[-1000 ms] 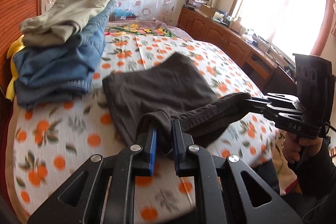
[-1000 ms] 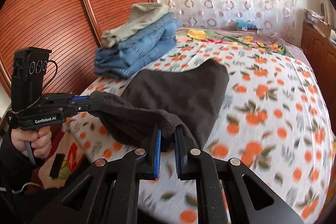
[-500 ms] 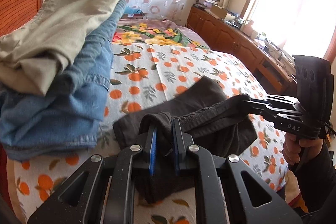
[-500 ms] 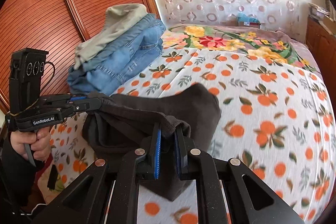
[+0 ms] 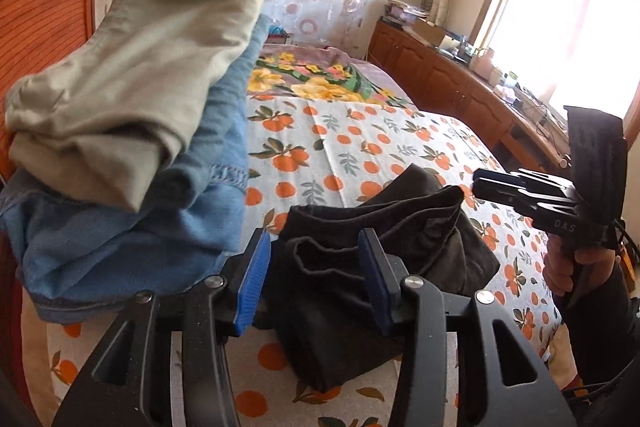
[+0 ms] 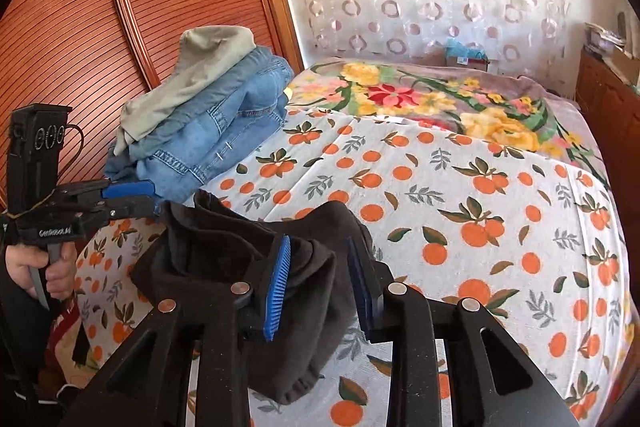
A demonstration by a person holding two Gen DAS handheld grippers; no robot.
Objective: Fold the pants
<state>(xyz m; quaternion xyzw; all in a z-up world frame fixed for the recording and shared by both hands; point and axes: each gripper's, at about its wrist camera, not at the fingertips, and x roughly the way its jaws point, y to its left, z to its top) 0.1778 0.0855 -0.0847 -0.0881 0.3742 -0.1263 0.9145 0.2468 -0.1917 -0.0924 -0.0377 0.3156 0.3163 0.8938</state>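
Orange-print bedspread (image 6: pixel 460 187) carries the dark pants (image 6: pixel 248 251) bunched at its near edge beside the stacked jeans (image 6: pixel 216 131), where left gripper (image 5: pixel 316 279) and right gripper (image 6: pixel 320 283) are both opening, cloth loose between the pads, seemingly to release the finished fold

Left gripper (image 5: pixel 316 267) opening, dark pants (image 5: pixel 384 251) loose between its fingers (image 5: pixel 252 275).
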